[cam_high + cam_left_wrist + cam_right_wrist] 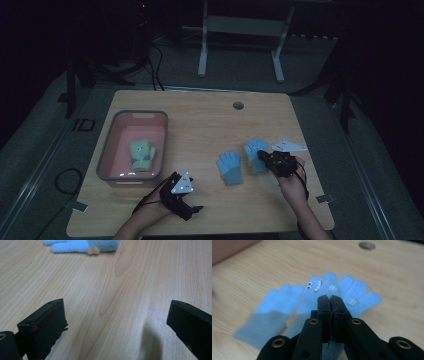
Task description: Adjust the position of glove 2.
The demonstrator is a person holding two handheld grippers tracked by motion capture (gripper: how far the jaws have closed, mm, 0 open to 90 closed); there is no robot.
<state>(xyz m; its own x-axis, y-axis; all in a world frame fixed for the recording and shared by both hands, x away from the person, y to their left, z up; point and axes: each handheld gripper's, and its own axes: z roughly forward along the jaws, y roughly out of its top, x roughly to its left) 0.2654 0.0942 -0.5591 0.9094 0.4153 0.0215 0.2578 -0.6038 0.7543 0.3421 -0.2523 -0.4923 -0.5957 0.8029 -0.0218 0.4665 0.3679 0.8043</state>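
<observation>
Dim lab-like room: wooden table (pixel 200 120) with cable hole (pixel 238 105), grey carpet (pixel 385 165), equipment stands (pixel 240 30), floor cables (pixel 67 180).

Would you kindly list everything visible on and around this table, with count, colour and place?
blue gloves: two, light blue with grey cuffs, right of the table's middle; one carries a toothy face in the right gripper view
basket: one, pink, grey-rimmed, table's left
yellow-green gloves: a pair, inside the basket
white card: one, near the right edge
table: one, light wood, round hole near the far edge
white frame: one, on the floor beyond
left hand-held gripper: black, jaws open, near edge
right hand-held gripper: black, shut on the right-hand blue glove
</observation>
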